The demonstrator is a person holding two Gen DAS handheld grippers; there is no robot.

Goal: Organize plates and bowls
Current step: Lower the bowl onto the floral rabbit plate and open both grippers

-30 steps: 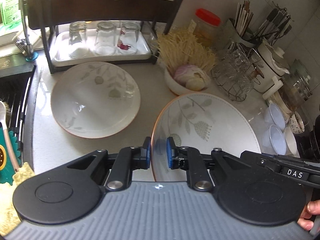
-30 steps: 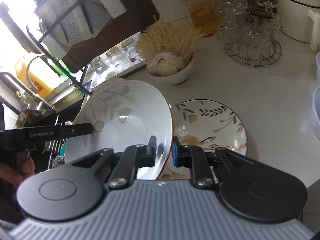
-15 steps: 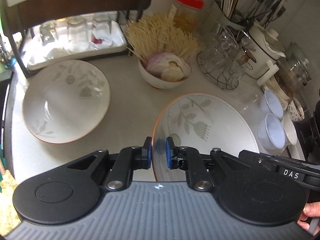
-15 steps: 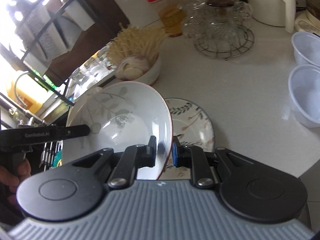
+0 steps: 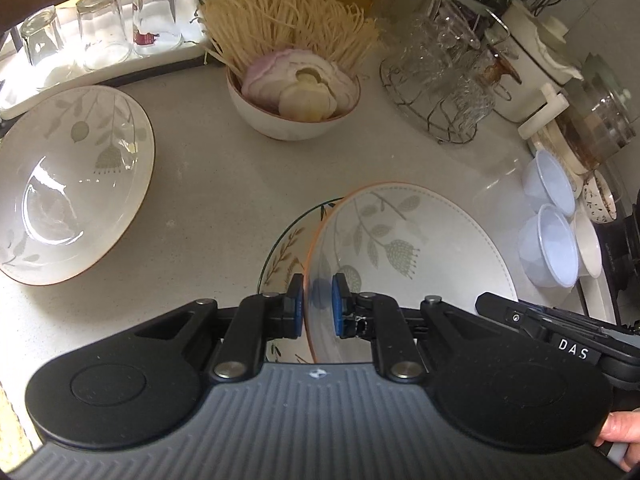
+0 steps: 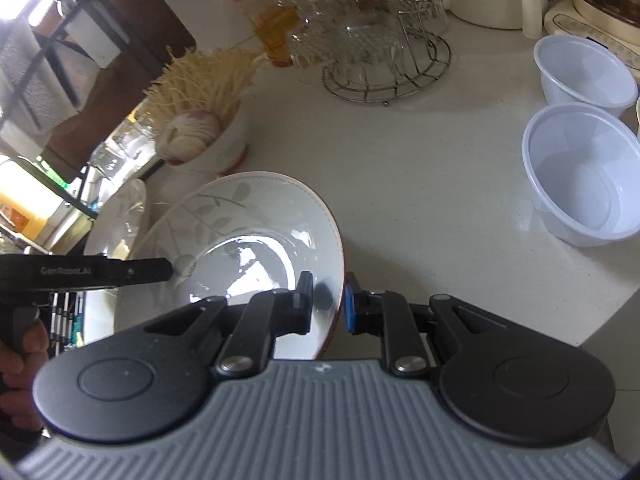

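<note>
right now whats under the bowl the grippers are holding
A patterned plate lies on the counter under the held bowl. Only its left edge shows; the bowl covers the rest.

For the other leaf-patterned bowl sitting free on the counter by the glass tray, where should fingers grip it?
Grip the free leaf-patterned bowl by its thin flared rim, one finger inside and one outside, probably from its near, counter-side edge. It sits upright and open, too wide to span, with the glass tray close behind it.
</note>
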